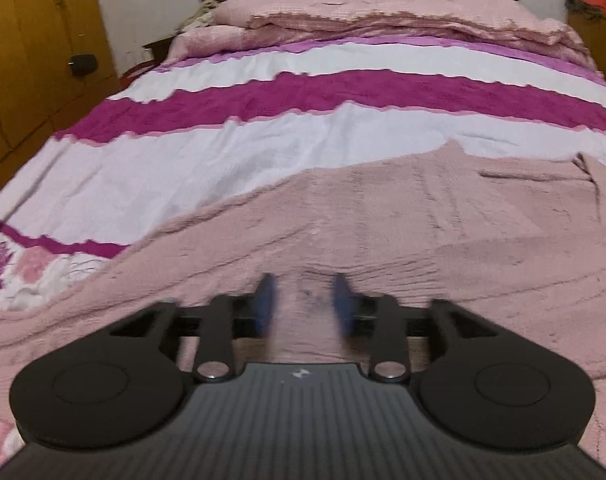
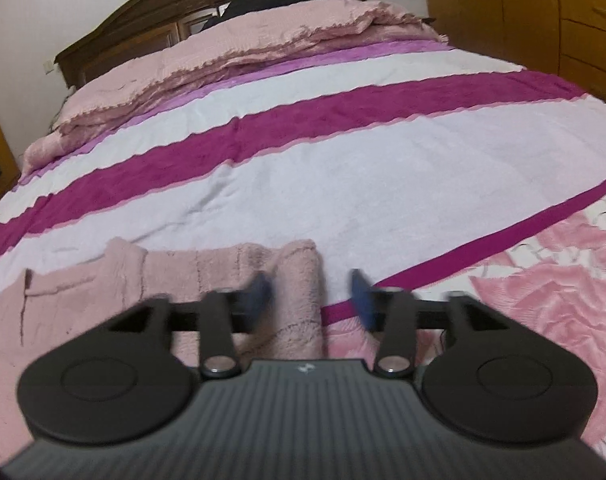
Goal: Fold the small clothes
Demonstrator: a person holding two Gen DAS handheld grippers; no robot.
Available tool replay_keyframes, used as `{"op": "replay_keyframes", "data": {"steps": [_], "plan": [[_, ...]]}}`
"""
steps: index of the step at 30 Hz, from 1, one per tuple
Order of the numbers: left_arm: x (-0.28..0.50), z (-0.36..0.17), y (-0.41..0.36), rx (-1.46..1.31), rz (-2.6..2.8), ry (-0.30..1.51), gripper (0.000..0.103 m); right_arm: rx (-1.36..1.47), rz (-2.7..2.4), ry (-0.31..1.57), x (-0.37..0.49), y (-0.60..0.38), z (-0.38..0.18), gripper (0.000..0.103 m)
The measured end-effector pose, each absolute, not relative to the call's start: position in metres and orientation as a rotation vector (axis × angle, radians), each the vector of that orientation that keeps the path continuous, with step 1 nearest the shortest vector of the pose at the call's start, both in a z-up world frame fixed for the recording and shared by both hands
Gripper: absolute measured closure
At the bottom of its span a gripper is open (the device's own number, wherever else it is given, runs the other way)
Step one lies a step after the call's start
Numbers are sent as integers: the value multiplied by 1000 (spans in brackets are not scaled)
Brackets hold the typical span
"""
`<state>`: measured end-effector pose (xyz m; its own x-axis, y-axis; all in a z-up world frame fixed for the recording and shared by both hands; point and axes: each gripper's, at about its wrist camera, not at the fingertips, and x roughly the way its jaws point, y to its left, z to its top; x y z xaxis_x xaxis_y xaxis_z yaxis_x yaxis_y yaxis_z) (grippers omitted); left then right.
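A fuzzy pale pink garment lies spread on the striped bedspread, filling the lower part of the left wrist view. My left gripper is open just above the garment, its blue pads apart with pink fabric showing between them. In the right wrist view the same garment lies at lower left, with a folded or rolled edge running toward me. My right gripper is open above that edge; the left pad is over the fabric, the right pad over the bedspread.
The bed has white and magenta stripes and a floral pink area at the right. A pink quilt lies at the headboard. Wooden cabinets stand to the left and right.
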<state>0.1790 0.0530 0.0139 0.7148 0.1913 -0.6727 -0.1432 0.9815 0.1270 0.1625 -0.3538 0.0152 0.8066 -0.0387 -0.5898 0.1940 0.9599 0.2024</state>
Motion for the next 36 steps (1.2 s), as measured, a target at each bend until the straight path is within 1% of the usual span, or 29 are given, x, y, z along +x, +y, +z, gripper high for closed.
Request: {"op": "replay_keyframes", "data": {"steps": [2,6,10,15,26,36], "plan": [[175,19,62,38,208,750,32,269,-102,620,159,-356,20,42],[165,29,80,-56,191,762,32,241,-68,609,140,-348,30,42],[150,42,89,-70,189,752,31,217,-41,586,120,-341,45,42],[124,61,99,-112,184,728,24,235,-1,574,93,-331,63,42],[81,84,115,-151,195,721,21,265,91,592,45,-297,79,42],[52,80,144,-203,259,738,21,281,121,629,13,-274,70,42]]}}
